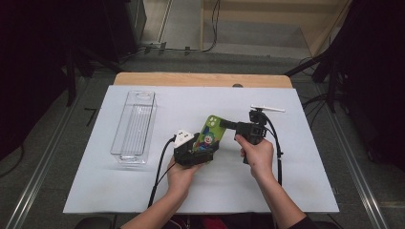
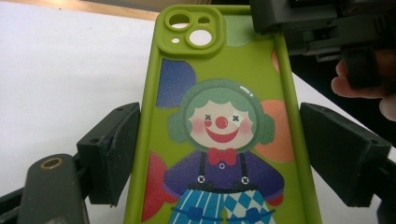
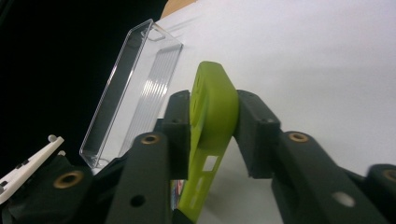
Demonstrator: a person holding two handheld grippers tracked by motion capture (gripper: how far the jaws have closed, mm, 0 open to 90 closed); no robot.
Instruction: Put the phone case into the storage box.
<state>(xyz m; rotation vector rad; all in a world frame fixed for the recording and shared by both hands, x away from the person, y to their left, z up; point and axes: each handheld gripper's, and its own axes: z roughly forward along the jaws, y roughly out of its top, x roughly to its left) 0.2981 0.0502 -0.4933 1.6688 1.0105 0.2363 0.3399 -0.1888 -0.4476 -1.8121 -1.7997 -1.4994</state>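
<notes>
The right gripper (image 3: 212, 123) is pinching the top edge of the case (image 3: 211, 112) between its matte black pads (image 3: 254, 126), jaws narrow and tight on the soft green rubber. The left gripper (image 2: 219, 154) is standing wide, blocky pads (image 2: 109, 149) just off the case's long sides, not gripping. The case, smooth and round-cornered with a printed clown and raised camera ring, is tilting above the middle of the table (image 1: 286, 191), whose top is flat white. A clear ribbed plastic tray (image 1: 134, 125) is lying near the left edge.

Phone case (image 2: 219, 140) bottom cut off by frame edge; upper right corner hidden behind right claw (image 2: 322, 23).
</notes>
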